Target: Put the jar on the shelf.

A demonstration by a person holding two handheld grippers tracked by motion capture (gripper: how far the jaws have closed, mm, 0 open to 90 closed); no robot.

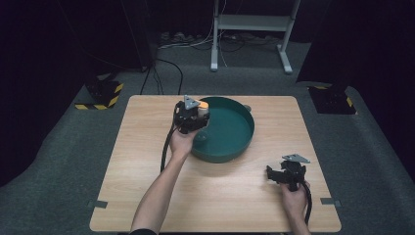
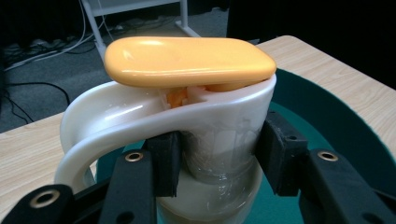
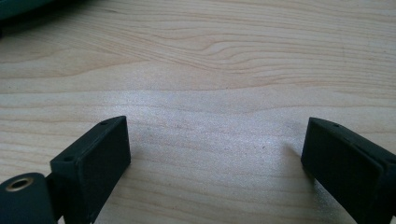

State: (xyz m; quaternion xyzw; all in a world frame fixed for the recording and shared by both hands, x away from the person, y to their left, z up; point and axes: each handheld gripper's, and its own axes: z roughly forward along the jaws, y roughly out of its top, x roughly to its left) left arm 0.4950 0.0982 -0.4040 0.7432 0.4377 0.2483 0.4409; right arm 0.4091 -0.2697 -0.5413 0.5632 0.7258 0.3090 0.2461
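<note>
Overhead, layout: I see a wooden table [image 1: 147, 196] with a green basin [image 1: 240, 134] at its far centre.
Left gripper [image 1: 192, 116]: I hold it over the basin's left rim, its jaws clamped on a white cup [image 2: 219, 135], one pad [image 2: 164, 161] on each side of the body.
Cup: upright, with an orange lid [image 2: 187, 60] on top and a looped handle [image 2: 93, 140] to the left in the left gripper view; it hangs above the basin's green floor. Whether it touches the rim I cannot tell.
Grip, reason: taking the body below the lid likely keeps the cup level and leaves handle and lid free.
Right gripper [image 1: 288, 174]: at the near right of the table, well apart from the basin, jaws wide apart over bare wood; I judge it parked out of the way.
</note>
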